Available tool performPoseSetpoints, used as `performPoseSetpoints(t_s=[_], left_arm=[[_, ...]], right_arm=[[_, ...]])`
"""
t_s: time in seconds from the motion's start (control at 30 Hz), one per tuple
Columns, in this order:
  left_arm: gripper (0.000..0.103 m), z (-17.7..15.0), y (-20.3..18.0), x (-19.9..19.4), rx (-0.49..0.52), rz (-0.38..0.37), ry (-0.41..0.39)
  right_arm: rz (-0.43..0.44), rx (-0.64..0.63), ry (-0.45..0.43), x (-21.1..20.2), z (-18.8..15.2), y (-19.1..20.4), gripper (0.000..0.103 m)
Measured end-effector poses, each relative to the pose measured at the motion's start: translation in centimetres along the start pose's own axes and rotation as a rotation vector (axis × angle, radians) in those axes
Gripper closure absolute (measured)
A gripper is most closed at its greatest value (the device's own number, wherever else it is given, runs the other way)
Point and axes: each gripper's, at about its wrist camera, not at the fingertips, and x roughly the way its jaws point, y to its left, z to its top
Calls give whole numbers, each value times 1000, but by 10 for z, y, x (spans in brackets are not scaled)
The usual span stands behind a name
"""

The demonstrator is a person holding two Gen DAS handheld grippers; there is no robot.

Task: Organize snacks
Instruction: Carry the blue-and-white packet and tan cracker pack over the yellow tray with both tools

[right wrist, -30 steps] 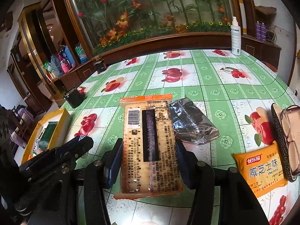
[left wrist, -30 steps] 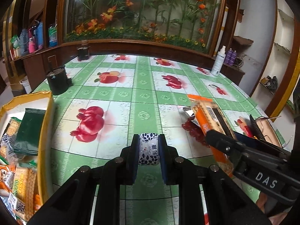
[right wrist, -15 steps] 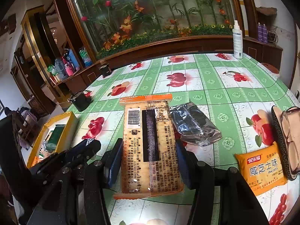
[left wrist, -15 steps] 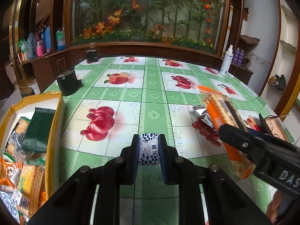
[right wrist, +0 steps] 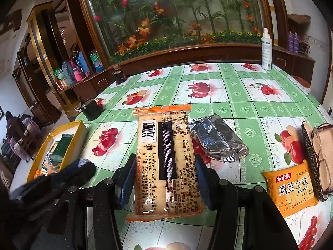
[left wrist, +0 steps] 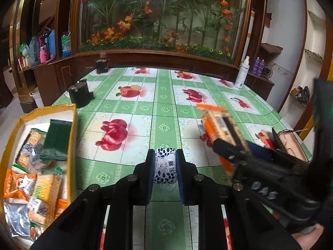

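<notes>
My left gripper (left wrist: 165,166) is shut on a small blue-and-white wrapped candy (left wrist: 165,167), held above the green fruit-print tablecloth. A yellow box (left wrist: 72,137) full of snack packets sits at the left. My right gripper (right wrist: 164,179) is shut on a long orange-edged cracker pack (right wrist: 164,158), held lengthwise above the table; the same cracker pack (left wrist: 220,127) shows blurred at the right of the left wrist view. A silver packet (right wrist: 218,139) and an orange biscuit packet (right wrist: 291,187) lie on the table to the right. The yellow box (right wrist: 81,129) is at the far left.
A black pot (left wrist: 80,95) stands beyond the box, another dark jar (left wrist: 102,65) at the table's far edge. A white spray bottle (right wrist: 266,50) stands at the far right corner. Glasses in an open case (right wrist: 318,158) lie at the right edge. A person (right wrist: 12,129) is far left.
The left gripper has risen and drifted left with the candy, so the yellow box shows more fully. The right gripper keeps the cracker pack almost still.
</notes>
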Motion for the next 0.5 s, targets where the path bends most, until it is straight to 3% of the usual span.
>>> performPoseSetpoints(t_s=[0.5], left_arm=[[84,2,64,-39,-110,-11,-38]], right_arm=[[10,-42,-24,-10,-19,34,45]])
